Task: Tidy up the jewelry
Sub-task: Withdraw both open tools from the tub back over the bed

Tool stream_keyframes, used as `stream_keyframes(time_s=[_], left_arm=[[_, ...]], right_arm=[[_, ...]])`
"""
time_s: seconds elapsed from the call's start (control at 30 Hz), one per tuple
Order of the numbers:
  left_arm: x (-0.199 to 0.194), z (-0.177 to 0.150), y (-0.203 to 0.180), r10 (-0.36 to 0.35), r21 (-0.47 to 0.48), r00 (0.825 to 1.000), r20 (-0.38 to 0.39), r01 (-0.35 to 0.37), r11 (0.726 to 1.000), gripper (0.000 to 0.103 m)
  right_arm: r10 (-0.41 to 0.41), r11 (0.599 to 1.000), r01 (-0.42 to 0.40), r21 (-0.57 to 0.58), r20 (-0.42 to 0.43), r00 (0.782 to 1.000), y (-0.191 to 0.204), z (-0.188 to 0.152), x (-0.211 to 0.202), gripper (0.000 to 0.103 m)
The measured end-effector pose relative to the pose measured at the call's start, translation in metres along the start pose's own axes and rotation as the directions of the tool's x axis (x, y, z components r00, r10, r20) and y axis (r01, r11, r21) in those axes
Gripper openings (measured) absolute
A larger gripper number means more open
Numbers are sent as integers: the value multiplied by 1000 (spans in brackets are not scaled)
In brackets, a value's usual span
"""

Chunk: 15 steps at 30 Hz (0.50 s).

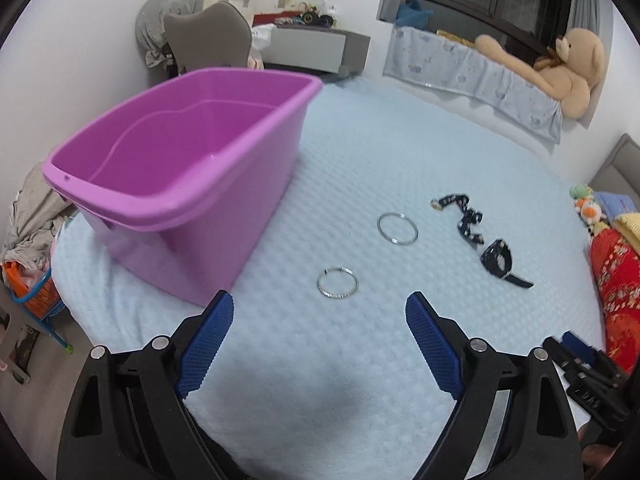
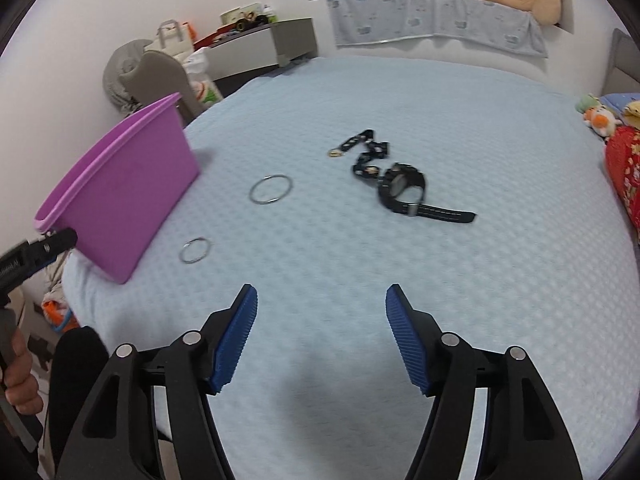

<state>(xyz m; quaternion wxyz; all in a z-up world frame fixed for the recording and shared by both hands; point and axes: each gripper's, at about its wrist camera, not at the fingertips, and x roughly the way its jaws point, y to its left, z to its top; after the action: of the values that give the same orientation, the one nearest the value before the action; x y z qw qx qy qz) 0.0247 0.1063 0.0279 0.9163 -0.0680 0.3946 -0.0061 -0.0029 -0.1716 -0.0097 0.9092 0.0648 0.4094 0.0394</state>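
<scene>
Both tools gape wide and hold nothing: left tool (image 1: 320, 308), right tool (image 2: 322, 300). On the bed (image 1: 400, 152), two rings (image 1: 338, 283) (image 1: 397, 229), watch (image 1: 498, 260) and chain (image 1: 460, 210) lie right of the tub (image 1: 180, 200).

A home bedroom: blue-quilted bed (image 2: 400, 92), teddy bear (image 1: 576, 68), nightstand (image 1: 312, 46).
</scene>
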Motion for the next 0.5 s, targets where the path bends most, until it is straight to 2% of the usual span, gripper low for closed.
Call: stream_keyframes(time_s=[0.27,0.5], left_arm=[[43,-14,-6,32,-17,999,-31,-33,999,86],[85,-20,-6,65,-33,995,-73,-68,997,86]], right_arm=[[-41,999,41,-2,11,999,-31,4,29,69],[-42,999,42,2,8,999,-54,15,64,69]])
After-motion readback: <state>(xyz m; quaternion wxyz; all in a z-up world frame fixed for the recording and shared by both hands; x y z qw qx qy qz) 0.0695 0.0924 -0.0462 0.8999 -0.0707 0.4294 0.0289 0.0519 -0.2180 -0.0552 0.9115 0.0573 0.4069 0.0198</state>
